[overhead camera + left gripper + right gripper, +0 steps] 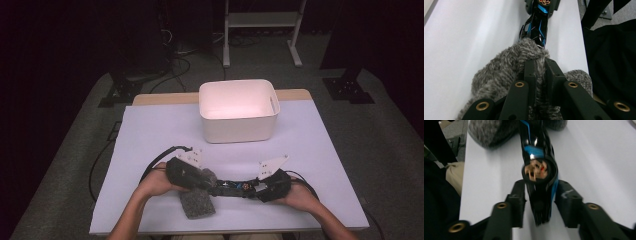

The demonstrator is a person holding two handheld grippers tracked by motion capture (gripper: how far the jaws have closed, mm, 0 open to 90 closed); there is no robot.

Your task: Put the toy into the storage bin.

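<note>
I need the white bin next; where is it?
In the high view, the white bin stands centre at the table's far edge, beyond both tongs, apart from them.

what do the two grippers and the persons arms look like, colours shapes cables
Both the left gripper and the right gripper have chunky black bodies. Each carries a pale grey three-cornered plate with small dark holes on top, and a black cable loops away behind it. Seen close, the jaws are matte black bars with brass-coloured rivets at the joints. The forearms are bare, with no sleeves showing.
</note>
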